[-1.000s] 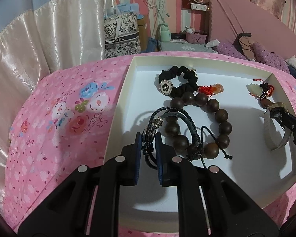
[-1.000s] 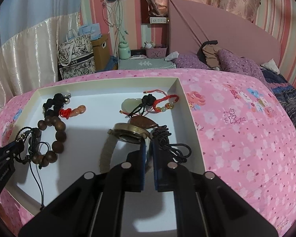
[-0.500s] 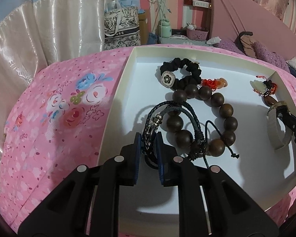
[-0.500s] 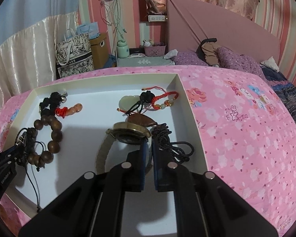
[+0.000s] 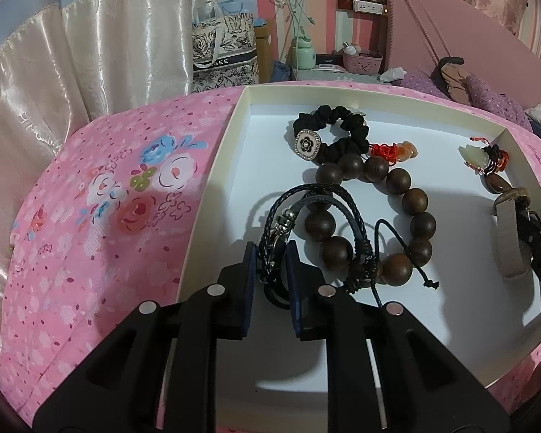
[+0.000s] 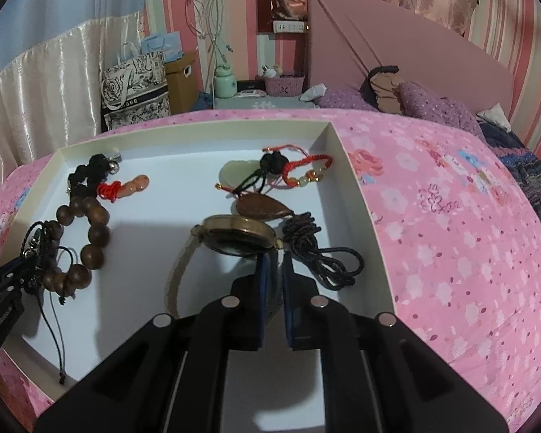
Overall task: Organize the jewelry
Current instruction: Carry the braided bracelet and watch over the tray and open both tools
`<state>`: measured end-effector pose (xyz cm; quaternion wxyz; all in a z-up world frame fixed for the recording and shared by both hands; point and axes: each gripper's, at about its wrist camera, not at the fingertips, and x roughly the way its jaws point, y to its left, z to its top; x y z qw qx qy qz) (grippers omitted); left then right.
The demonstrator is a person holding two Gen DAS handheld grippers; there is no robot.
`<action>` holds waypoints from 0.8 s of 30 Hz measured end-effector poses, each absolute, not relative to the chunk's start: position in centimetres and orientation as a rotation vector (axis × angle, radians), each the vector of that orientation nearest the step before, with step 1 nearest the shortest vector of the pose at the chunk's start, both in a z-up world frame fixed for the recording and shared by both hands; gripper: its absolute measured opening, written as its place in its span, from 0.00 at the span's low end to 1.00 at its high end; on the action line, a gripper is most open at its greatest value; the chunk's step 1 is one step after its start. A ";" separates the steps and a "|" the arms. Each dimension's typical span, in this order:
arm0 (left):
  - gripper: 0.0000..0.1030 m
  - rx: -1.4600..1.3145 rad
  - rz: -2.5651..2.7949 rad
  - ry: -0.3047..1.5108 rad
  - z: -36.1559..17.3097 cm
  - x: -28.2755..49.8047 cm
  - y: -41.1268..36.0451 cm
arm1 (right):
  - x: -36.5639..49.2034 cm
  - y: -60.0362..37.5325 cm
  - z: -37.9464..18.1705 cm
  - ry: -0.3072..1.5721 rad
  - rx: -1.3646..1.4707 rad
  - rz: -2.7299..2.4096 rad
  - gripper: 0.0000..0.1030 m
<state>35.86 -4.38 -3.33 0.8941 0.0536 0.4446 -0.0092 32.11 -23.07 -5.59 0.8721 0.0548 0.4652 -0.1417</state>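
The left claw (image 5: pixel 270 263) is clenched on the braided leather bracelet (image 5: pixel 306 209) at the near left of the white tray (image 5: pixel 212 180). The right claw (image 6: pixel 273 274) grips the watch (image 6: pixel 234 238) by its strap, jaws easing apart. Beyond lie the wooden bead bracelet (image 5: pixel 396 184), black scrunchie (image 5: pixel 335 126) and jade pendant (image 6: pixel 238 173), all in the tray on the pink bed (image 6: pixel 451 216).

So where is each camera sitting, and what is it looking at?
Left wrist: sits on the left hand-held gripper, looking down into the white box; its own fingers pinch the braided bracelet.
Right wrist: sits on the right hand-held gripper, looking into the box's right side; its fingers, just opening, hold the watch strap.
Shared: the wooden bead bracelet, and each view catches the other gripper at its edge.
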 end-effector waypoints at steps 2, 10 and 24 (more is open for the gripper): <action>0.15 0.111 -0.018 0.923 -3.4 35.8 -4.4 | 32.1 -23.2 -5.6 0.971 0.127 -0.294 0.10; 0.33 0.120 -0.011 0.917 -3.4 35.8 -4.6 | 32.0 -23.1 -5.7 0.969 0.117 -0.293 0.11; 0.63 0.101 -0.020 0.852 -1.7 34.8 -4.6 | 31.4 -22.2 -3.9 0.897 0.076 -0.296 0.58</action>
